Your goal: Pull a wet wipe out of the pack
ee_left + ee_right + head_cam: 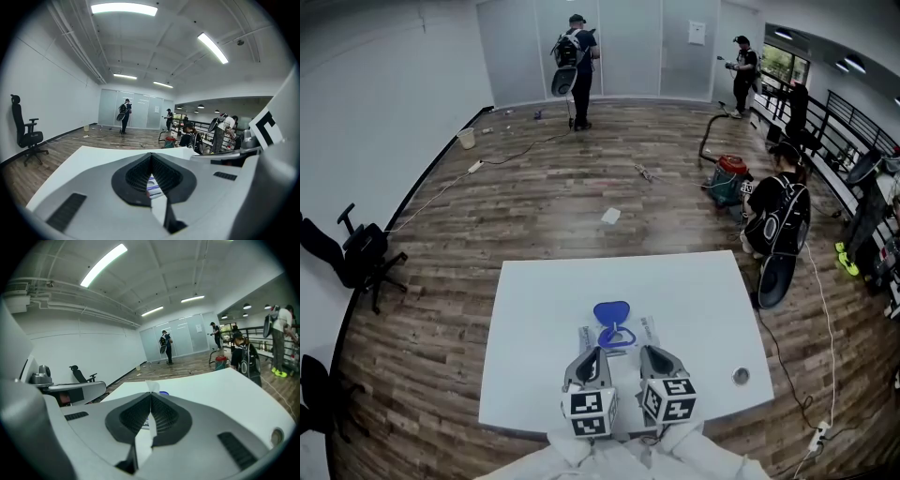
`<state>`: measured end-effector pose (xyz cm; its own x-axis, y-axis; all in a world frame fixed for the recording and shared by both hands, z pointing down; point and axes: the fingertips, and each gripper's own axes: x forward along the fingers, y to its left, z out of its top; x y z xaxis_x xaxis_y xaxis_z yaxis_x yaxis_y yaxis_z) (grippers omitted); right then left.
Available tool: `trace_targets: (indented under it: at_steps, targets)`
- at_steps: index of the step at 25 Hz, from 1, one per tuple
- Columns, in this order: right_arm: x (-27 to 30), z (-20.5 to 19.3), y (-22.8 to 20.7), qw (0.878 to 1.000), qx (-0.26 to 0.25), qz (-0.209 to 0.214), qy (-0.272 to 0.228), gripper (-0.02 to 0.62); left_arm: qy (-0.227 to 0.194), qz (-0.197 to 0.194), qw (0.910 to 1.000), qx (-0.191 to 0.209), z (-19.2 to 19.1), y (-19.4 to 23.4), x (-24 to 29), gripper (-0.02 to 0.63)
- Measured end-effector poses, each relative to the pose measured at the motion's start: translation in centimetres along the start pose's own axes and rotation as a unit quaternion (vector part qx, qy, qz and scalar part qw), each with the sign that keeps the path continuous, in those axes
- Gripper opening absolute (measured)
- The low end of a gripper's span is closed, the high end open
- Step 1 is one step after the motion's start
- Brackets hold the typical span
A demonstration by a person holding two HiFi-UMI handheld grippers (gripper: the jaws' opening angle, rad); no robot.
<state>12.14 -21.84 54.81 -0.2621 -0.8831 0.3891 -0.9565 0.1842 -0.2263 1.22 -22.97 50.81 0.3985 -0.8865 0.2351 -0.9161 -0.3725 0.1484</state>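
The wet wipe pack (pixel 621 336) lies on the white table (pixel 534 309), its blue lid (pixel 612 312) flipped open toward the far side. Both grippers rest over the pack's near half, side by side. My right gripper (pixel 649 352) is shut on a white wet wipe (pixel 152 386), which sticks up past the closed tips (pixel 151 397); the blue lid (pixel 163 393) peeks out just behind. My left gripper (pixel 598 352) has its jaws together (pixel 151 155), and the pack's printed top (pixel 153 186) shows through the gap behind the tips. Nothing pokes out past them.
A round grommet (pixel 741 376) is set in the table near its right front corner. Wooden floor lies all around, with office chairs (pixel 361 258) at the left, a red vacuum (pixel 729 176), and people (pixel 577 66) standing and crouching at the far side and right.
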Motion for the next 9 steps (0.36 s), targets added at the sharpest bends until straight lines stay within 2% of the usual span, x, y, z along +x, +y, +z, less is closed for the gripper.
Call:
trace_targets:
  at_steps: [9]
  targets:
    - [0.45,0.18,0.29,1.0,-0.003,0.002,0.001,0.014,0.002,0.001,1.0,-0.002,0.1,0.53,0.24,-0.003]
